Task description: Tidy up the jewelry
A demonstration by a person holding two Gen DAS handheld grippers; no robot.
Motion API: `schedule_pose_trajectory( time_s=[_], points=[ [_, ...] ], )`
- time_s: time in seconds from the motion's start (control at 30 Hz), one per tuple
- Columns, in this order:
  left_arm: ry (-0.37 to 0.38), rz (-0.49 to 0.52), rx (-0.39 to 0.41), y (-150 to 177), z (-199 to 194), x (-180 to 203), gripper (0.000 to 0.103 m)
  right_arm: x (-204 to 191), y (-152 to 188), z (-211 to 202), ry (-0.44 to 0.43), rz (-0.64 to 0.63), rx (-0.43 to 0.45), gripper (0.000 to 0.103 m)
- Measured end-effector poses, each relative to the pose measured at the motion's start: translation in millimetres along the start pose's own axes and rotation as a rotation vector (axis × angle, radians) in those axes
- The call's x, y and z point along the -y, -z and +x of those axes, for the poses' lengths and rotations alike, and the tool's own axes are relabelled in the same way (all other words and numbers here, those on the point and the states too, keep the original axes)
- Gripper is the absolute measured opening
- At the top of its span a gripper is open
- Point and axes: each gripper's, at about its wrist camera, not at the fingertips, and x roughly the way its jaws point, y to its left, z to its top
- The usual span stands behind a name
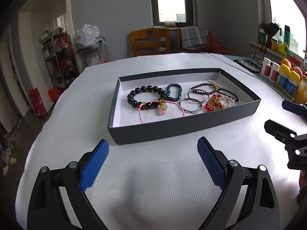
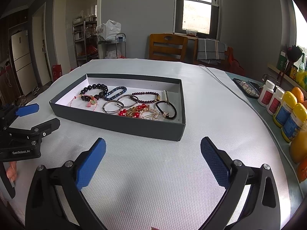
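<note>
A dark grey box (image 1: 172, 127) (image 2: 115, 123) with a white floor sits on the white table mat. Inside lie a black bead bracelet (image 1: 136, 92) (image 2: 96, 86), a pink cord bracelet (image 1: 161, 107) (image 2: 84, 100), a blue beaded bracelet (image 1: 174, 92) (image 2: 116, 93), silver hoops (image 1: 191, 103) (image 2: 119, 103), a purple bead bracelet (image 1: 203, 89) (image 2: 146, 97), red and gold pieces (image 1: 214, 103) (image 2: 134, 111) and a black hair tie (image 1: 229, 94) (image 2: 166, 109). My left gripper (image 1: 153, 147) is open and empty in front of the box. My right gripper (image 2: 153, 147) is open and empty too, and shows at the right edge of the left wrist view (image 1: 276, 118).
Bottles (image 2: 284, 111) and fruit (image 2: 297, 94) line the table's right side, with a dark flat case (image 2: 247, 87) and a grey cable (image 2: 226, 85) behind. Wooden chairs (image 1: 149, 41) stand beyond the far edge. Shelves (image 1: 55, 57) stand at the left.
</note>
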Motion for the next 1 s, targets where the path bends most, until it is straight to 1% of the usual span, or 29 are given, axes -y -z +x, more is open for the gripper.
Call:
schedule_pose_trajectory(
  time_s=[0.8, 1.0],
  points=[
    [0.003, -0.005, -0.010, 1.5, 2.2, -3.2, 0.095, -3.9, 0.9, 2.3, 0.001, -0.014, -0.010, 0.097],
    [-0.001, -0.009, 0.002, 1.7, -0.6, -3.9, 0.095, -4.6, 1.1, 3.0, 0.001, -0.015, -0.008, 0.097]
  ],
)
